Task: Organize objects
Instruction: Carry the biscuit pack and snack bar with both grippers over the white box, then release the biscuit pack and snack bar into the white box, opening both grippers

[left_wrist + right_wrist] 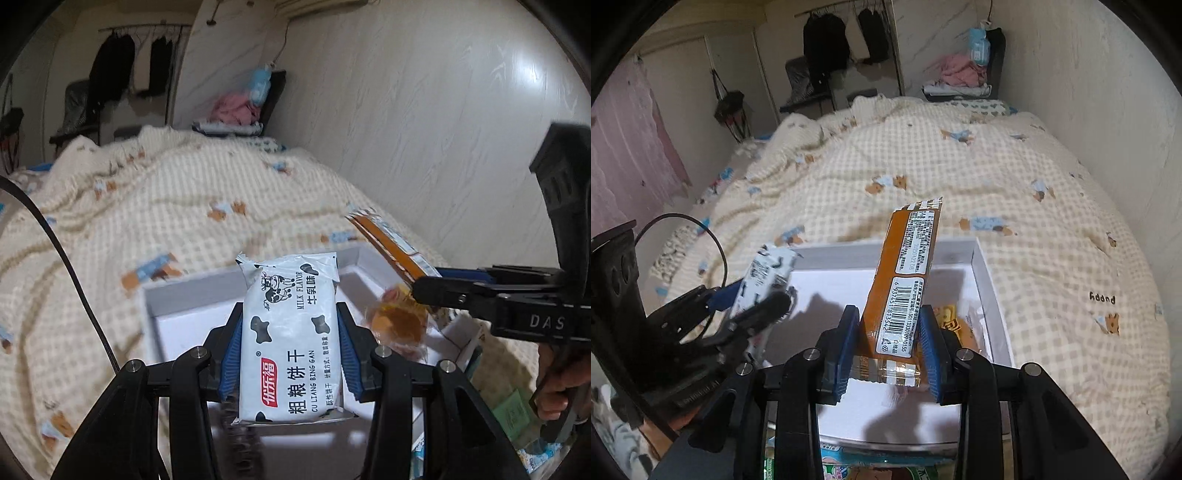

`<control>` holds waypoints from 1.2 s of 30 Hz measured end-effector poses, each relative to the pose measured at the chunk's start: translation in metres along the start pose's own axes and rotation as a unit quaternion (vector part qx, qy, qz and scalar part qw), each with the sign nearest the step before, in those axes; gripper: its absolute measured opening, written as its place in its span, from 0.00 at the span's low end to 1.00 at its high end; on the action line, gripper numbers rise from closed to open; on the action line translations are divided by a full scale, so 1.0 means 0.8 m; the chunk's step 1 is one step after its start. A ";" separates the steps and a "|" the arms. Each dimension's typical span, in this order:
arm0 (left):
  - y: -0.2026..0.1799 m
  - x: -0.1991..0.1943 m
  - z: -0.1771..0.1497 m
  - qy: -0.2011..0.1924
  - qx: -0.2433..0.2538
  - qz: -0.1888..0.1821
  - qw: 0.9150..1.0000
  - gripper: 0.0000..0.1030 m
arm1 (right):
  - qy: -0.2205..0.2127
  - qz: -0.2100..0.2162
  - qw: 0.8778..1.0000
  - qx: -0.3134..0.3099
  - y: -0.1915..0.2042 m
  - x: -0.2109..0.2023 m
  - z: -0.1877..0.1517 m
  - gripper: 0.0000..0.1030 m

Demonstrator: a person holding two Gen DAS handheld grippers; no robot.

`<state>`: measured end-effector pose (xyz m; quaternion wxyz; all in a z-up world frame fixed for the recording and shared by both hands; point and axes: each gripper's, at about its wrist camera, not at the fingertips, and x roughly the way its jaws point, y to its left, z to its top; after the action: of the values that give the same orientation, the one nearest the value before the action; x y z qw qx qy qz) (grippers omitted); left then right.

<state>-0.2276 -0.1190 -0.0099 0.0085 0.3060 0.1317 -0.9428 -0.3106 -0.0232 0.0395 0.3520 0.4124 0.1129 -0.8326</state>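
We hold two items over the shallow white cardboard box [991, 295] on the checked bedspread [960, 166]. Left gripper [290, 354]: clamped on a white cow-patterned foil biscuit packet [290, 332]. Right gripper [886, 347]: pinching an orange barcoded snack packet [905, 280] low, tilted. We judge either slick wrapper could slip or collide with the other on release.

White box [988, 273] on checked bedspread [923, 166]

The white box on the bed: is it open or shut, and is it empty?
Open, and not empty. The white box has no lid on it, its inner walls show, and a yellow snack packet lies inside by its right wall.
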 end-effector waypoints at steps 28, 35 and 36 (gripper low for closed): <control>-0.029 0.006 -0.051 -0.037 0.071 0.078 0.994 0.49 | 0.006 0.001 0.999 -0.045 0.014 0.021 -0.043 0.34; -0.020 -0.005 -0.053 -0.052 0.055 0.062 0.995 0.55 | 0.008 0.013 0.999 -0.043 0.015 0.020 -0.044 0.48; -0.019 -0.007 -0.054 -0.056 0.052 0.057 0.995 0.59 | 0.008 0.015 0.999 -0.044 0.016 0.019 -0.044 0.48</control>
<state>-0.1996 -0.0940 -0.0362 0.0533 0.2594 0.0639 -0.9622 -0.2870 -0.0233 0.0068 0.3812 0.4045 0.1464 -0.8183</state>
